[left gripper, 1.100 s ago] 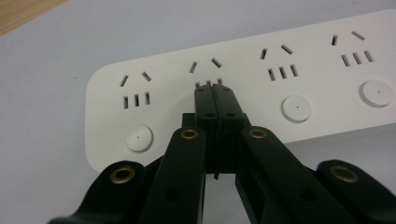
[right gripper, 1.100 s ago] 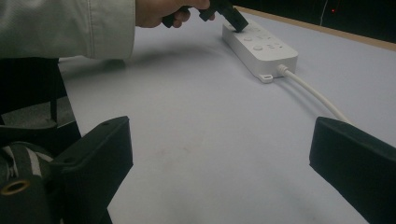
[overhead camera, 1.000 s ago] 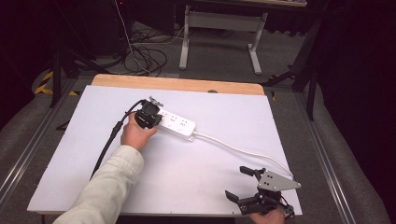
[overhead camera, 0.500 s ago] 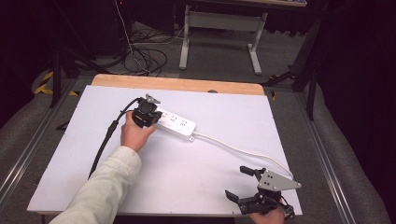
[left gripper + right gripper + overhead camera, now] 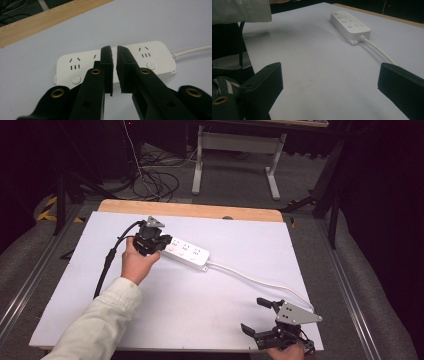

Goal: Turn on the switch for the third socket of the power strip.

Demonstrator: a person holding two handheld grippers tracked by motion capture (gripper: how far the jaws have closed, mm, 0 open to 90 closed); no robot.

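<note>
A white power strip (image 5: 187,253) lies flat on the white tabletop (image 5: 200,315), and its white cord (image 5: 260,282) runs off to the right front. My left gripper (image 5: 150,239) is held at the strip's left end. In the left gripper view my left gripper (image 5: 114,50) has its jaws almost together, only a thin slit between them, nothing held, hovering over the strip (image 5: 152,58) near its middle sockets. My right gripper (image 5: 253,315) rests at the table's front right edge, wide open. The right gripper view has the strip (image 5: 349,23) and cord (image 5: 378,51) far ahead of my right gripper (image 5: 329,82).
A wooden strip (image 5: 190,210) edges the far side of the table. A black cable (image 5: 107,265) trails from the left gripper toward the front left. A pale sleeve (image 5: 100,320) reaches in from the bottom left. A desk frame and floor cables lie beyond the table.
The left hand and its gripper have shifted slightly back and left along the power strip's end. The right gripper has stayed where it was, still open.
</note>
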